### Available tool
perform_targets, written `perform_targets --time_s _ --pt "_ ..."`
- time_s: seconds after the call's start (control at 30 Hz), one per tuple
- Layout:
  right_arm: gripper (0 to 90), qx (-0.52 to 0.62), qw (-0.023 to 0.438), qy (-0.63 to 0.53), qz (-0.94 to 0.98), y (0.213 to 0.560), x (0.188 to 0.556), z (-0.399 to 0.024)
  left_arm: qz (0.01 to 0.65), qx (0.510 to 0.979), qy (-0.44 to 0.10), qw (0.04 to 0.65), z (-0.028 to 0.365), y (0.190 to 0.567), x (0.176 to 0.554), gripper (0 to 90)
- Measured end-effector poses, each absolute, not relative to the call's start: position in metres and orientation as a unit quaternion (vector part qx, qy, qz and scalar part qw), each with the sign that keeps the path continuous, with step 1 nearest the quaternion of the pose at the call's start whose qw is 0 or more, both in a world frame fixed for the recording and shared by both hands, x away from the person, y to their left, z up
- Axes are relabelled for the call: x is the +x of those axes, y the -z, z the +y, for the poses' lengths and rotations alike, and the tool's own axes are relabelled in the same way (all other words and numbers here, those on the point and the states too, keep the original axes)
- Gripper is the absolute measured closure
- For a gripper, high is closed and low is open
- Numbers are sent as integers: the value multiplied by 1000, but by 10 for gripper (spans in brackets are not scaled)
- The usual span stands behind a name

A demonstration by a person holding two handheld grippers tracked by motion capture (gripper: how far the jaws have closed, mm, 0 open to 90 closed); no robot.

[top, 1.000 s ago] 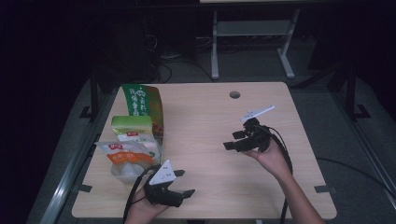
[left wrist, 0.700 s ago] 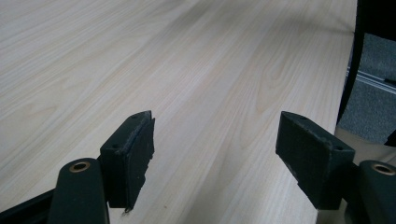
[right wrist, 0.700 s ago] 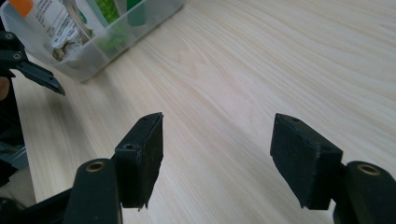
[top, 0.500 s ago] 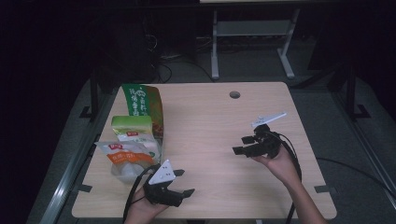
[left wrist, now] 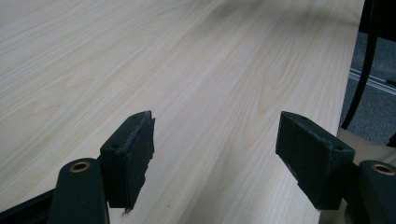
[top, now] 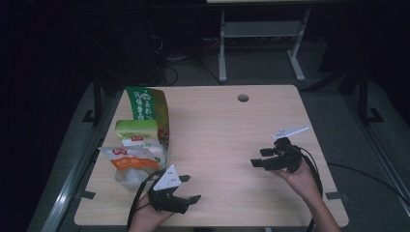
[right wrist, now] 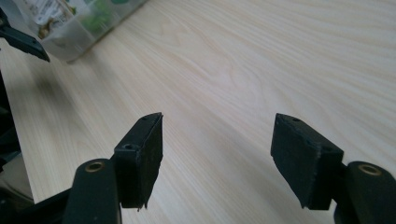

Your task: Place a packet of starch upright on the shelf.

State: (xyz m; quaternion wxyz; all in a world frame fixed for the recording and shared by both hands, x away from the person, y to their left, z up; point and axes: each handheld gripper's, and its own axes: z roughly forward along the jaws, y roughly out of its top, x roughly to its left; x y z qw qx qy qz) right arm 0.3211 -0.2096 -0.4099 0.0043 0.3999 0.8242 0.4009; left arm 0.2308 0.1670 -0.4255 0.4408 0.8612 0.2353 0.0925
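Snack bags [top: 138, 145] were noted at the desk's [top: 227, 130] left edge, ungripped. Left tongs [top: 186, 188] were held apart beside them; right tongs [top: 259, 158] apart, well clear. One bag [right wrist: 70, 23] was caught in the right gripper view, bare wood in the left.

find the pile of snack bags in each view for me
High view: the snack bags lie at the table's left edge, beyond the left gripper.
Left gripper view: bare tabletop ahead of the open jaws, no bags there.
Right gripper view: the bags sit in the top left corner.
Shared landmark: the pale wood tabletop.
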Motion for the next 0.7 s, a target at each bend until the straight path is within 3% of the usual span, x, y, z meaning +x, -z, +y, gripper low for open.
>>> perform_targets --time_s 0.7 --pt "331 417 7 -406 814 430 294 -235 239 862 -93 438 170 425 231 275"
